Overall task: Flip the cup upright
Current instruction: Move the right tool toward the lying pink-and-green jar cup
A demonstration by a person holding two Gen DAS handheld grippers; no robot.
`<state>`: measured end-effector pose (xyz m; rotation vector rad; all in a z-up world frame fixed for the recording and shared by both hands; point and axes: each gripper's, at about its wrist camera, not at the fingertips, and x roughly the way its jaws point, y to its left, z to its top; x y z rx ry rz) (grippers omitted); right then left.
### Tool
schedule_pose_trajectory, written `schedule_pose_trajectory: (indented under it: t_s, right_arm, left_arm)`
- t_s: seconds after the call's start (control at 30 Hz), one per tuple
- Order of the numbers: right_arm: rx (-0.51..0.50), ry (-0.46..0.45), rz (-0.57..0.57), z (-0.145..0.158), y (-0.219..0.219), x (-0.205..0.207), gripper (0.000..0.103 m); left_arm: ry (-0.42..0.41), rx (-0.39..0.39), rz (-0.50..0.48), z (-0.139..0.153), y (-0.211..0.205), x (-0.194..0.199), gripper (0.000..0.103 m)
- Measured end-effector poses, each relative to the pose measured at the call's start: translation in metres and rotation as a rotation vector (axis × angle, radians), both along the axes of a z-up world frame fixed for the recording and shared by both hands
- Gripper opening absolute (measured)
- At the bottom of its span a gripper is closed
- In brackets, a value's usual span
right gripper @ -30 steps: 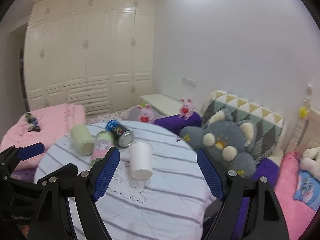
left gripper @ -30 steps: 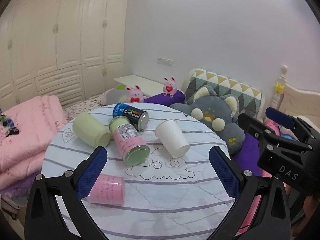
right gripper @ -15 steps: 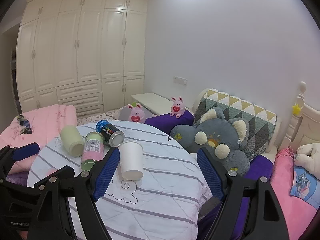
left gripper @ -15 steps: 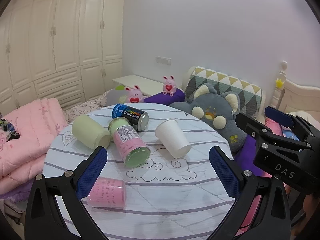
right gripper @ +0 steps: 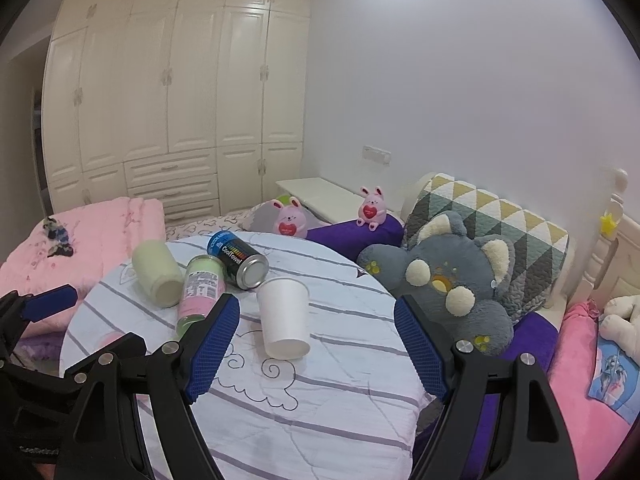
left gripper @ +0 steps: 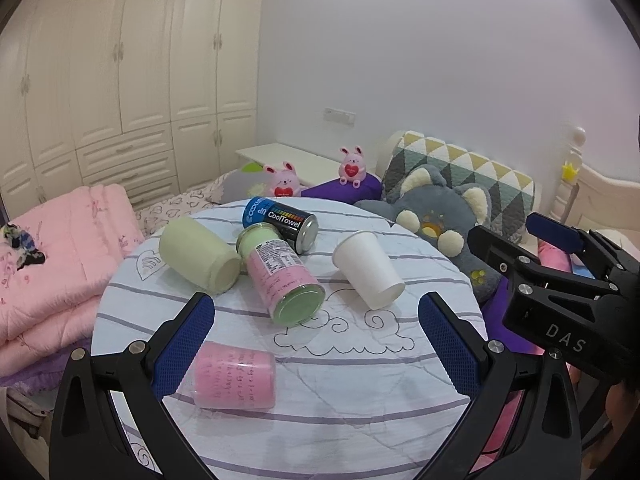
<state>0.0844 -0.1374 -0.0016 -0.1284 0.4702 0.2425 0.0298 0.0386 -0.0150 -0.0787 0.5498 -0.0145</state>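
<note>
You are holding both grippers above the near edge of the round table [left gripper: 360, 412], and neither is touching anything. Your left gripper [left gripper: 316, 344] is standing spread wide, nothing between its blue pads; your right gripper [right gripper: 316, 344] is spread just as wide and is also empty.

The white cup [left gripper: 368, 274] is lying on its side on the striped cloth, right of the middle, its open mouth pointing toward you (in the right wrist view it [right gripper: 285, 318] is sitting between your right fingers, further out).

Left of it a dark can [left gripper: 282, 224] is lying with "CoolTowel" showing along its side, and its blue end bears letters you can only partly read. A pink and green jar [left gripper: 282, 278] is lying just beside the can, its small-print label too fine to read. A pale green cup [left gripper: 198, 256] is lying left of that, and a pink cup [left gripper: 236, 376] with unreadable writing is lying near your left finger. "DAS" is showing on the right gripper's body in the left wrist view.
</note>
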Motion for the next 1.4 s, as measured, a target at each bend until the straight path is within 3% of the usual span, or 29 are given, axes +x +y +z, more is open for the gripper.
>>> schedule_pose_trajectory:
  t_s: [0.57, 0.8, 1.0, 1.4]
  right_arm:
    - [-0.026, 0.045, 0.026, -0.012, 0.025, 0.020, 0.081]
    - [-0.029, 0.085, 0.062, -0.026, 0.041, 0.035, 0.081]
    - [-0.032, 0.146, 0.179, -0.045, 0.067, 0.046, 0.081]
    - [-0.031, 0.304, 0.311, -0.077, 0.123, 0.086, 0.081]
  left_arm:
    - [0.027, -0.036, 0.030, -0.009, 0.026, 0.019, 0.103]
    - [0.065, -0.080, 0.143, -0.023, 0.059, 0.037, 0.103]
    - [0.082, -0.190, 0.160, -0.035, 0.092, 0.050, 0.103]
    - [0.099, -0.200, 0.176, -0.044, 0.117, 0.071, 0.103]
